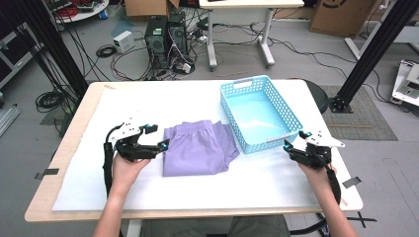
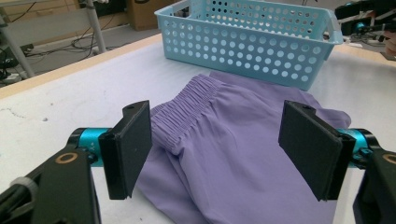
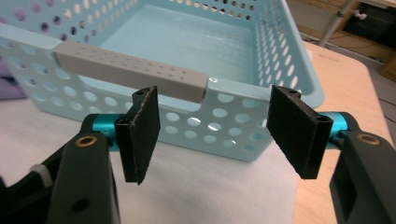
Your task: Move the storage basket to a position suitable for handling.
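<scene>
Your left tool (image 1: 154, 138) hovers with its jaws spread at the left edge of the folded purple shorts (image 1: 197, 147), which lie mid-worktop (image 1: 79, 173) touching the blue basket (image 1: 232, 106). Your right tool (image 1: 295, 140), jaws apart and pinching nothing, faces the basket's near end by the worktop's right edge.

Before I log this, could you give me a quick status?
Both grippers, left and right, open. Purple shorts folded beside empty basket. Nothing in the way.
</scene>
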Tool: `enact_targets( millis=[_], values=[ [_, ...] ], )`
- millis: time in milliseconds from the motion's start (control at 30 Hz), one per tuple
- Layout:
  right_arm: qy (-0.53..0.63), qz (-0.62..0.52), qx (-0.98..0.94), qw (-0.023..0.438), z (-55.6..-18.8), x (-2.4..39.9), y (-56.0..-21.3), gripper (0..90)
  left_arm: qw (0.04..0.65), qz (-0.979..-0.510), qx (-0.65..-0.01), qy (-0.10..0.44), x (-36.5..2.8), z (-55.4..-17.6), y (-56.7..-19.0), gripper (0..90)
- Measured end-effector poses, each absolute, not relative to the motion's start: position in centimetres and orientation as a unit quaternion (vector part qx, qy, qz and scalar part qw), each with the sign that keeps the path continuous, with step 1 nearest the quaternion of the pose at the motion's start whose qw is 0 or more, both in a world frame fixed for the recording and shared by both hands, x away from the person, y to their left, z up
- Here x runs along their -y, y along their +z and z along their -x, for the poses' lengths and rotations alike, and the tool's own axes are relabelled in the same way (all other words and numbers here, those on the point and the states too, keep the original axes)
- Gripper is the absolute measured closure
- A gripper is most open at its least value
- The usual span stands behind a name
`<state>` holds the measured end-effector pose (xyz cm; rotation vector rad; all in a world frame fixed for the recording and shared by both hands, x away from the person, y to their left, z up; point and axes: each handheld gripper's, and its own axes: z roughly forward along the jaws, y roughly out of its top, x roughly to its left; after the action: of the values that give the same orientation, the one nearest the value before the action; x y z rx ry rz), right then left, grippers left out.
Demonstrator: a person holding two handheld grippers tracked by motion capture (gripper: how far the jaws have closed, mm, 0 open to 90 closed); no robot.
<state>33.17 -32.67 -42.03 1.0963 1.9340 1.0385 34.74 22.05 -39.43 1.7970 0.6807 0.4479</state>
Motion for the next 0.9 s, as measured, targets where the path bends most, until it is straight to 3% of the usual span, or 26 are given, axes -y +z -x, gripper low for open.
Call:
enact_targets(
  millis=[300, 500, 900],
  values=[
    [0.385, -0.478, -0.713, 0.338, -34.0, 34.2, -42.3, 33.9, 0.548, -0.762, -0.289, 0.189, -21.9, -34.8, -39.5, 26.0],
    [0.408, -0.433, -0.726, 0.346, -32.9, 32.9, -41.7, 32.2, 0.547, -0.763, -0.291, 0.185, -21.9, -34.9, -39.7, 25.9],
    [0.363, -0.445, -0.734, 0.364, -33.3, 31.8, -42.3, 39.2, 0.544, -0.766, -0.292, 0.179, -21.8, -35.0, -39.9, 25.9]
  ],
)
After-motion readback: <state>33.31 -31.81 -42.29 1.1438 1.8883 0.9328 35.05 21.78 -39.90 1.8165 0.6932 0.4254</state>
